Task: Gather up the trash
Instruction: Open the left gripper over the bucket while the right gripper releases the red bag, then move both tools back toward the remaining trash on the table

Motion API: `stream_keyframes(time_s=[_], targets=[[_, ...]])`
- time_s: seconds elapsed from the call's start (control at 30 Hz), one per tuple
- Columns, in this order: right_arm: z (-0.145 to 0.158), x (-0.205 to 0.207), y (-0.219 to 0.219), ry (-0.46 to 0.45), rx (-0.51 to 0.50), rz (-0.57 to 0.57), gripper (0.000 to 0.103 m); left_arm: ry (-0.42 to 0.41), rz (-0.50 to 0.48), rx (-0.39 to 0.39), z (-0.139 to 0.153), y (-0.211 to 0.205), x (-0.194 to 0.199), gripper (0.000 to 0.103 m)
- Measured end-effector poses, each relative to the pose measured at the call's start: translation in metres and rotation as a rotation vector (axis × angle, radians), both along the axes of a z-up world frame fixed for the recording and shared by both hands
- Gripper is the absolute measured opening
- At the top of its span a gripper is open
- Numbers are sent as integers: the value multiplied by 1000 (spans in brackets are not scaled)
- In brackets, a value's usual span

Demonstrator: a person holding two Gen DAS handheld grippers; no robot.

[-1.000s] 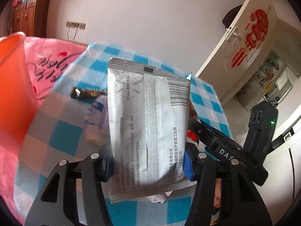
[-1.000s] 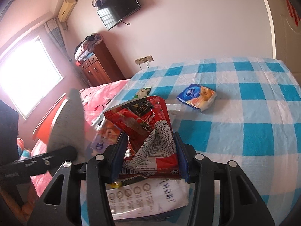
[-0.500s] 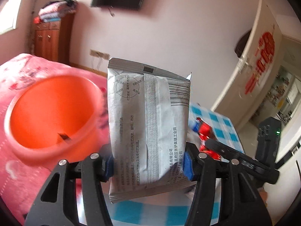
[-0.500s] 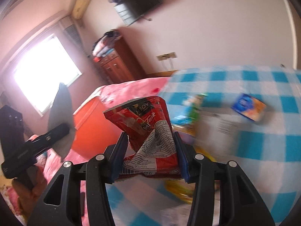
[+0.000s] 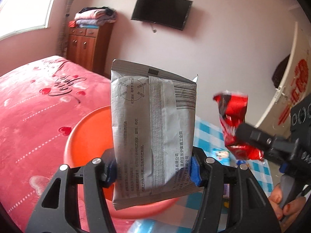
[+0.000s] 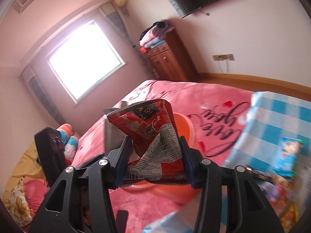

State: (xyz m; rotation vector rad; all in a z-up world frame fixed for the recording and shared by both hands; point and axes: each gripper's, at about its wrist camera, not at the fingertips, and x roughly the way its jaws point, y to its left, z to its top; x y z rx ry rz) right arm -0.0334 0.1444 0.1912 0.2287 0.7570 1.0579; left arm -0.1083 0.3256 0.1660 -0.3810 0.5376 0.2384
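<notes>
The silver packet [image 5: 153, 134] is held over the orange basin [image 5: 87, 134] at 9 o'clock as the left gripper [image 5: 153, 169] fingers begin opening; the red wrapper [image 6: 155, 141] is clamped by the right gripper [image 6: 155, 167], to be dropped next.

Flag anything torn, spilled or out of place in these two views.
An orange basin sits on the pink bedspread, an odd spot for a bin. The grey packet, between the opening left tongs, has a torn top corner. The red sachet in the right tongs is crumpled. Nothing is spilled.
</notes>
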Motion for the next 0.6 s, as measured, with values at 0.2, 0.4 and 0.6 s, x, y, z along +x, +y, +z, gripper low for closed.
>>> stream_keyframes(time_s=[0.2,0.4,0.6], targets=[[-5,6,47,-10,-25,28,73,17,78,-23,-14,28,-4,89],[-3,3,23,-74,15,-94,93,7,113,-27,-21,36,-9,92],[-9,-8,-21,-165,-15,-240,93,-33,112,5,-18,27,-20,93]])
